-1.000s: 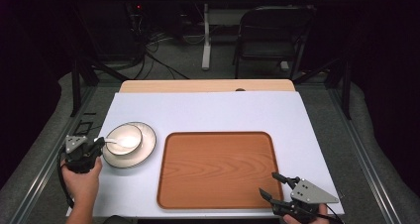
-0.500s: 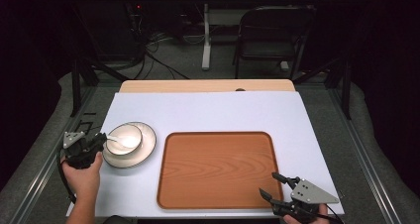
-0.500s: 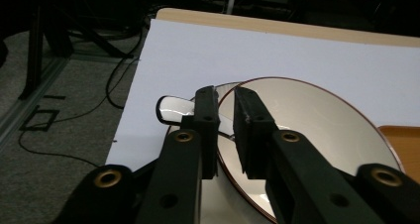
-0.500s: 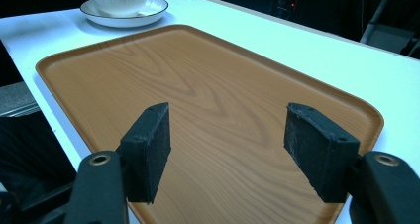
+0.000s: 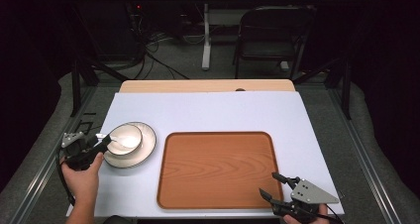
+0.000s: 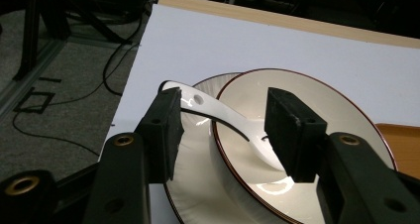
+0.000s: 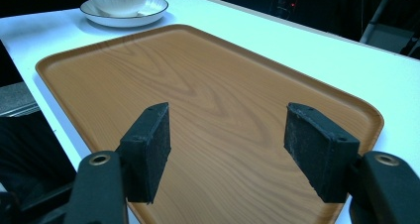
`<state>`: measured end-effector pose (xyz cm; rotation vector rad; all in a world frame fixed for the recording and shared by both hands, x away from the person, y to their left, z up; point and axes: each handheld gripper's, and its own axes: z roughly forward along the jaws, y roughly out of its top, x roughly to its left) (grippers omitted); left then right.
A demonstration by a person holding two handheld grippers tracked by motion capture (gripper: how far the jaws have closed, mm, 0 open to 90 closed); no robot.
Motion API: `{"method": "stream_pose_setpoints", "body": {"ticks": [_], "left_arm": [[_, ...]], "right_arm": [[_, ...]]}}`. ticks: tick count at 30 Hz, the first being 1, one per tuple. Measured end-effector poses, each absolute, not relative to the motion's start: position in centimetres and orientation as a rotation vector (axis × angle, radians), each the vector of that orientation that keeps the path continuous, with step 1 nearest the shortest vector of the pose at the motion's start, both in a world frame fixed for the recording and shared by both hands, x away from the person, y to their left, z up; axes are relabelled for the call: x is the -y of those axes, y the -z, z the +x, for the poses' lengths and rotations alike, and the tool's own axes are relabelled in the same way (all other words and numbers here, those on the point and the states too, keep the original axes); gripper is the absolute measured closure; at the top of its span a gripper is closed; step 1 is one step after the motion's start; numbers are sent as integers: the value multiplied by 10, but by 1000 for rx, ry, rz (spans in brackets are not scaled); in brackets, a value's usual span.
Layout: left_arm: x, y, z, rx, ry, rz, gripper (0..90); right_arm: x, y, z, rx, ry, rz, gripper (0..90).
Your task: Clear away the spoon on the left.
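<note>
While the left tongs [image 6: 223, 132] hover at the left edge of the white table [image 5: 208, 110], their black jaws have just been opening and now stand wide apart on either side of the white ceramic spoon [image 6: 233, 127], whose handle passes between them without either pad pressing on it. That spoon lies with its scoop down in the cream bowl with a dark red rim [image 6: 317, 115] and its handle end over the bowl's left rim. The bowl sits on a round white saucer [image 5: 146, 147], near the table's left side and just beside the rectangular wooden tray [image 5: 218, 169]. At the tray's near right corner, the right tongs [image 7: 228, 144] hang open over the bare wood, holding nothing, well apart from the bowl.
</note>
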<state>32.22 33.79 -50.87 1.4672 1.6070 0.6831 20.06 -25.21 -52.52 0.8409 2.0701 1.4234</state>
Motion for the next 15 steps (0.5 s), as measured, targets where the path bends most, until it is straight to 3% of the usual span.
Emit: {"method": "stream_pose_setpoints", "body": {"ticks": [3, 15], "left_arm": [[-338, 512, 324, -1620, -661, 1465, 429], [-341, 519, 335, -1663, -637, 1443, 387]], "right_arm": [[252, 525, 201, -2070, -1425, 842, 345], [252, 526, 201, -2073, -1423, 844, 345]]}}
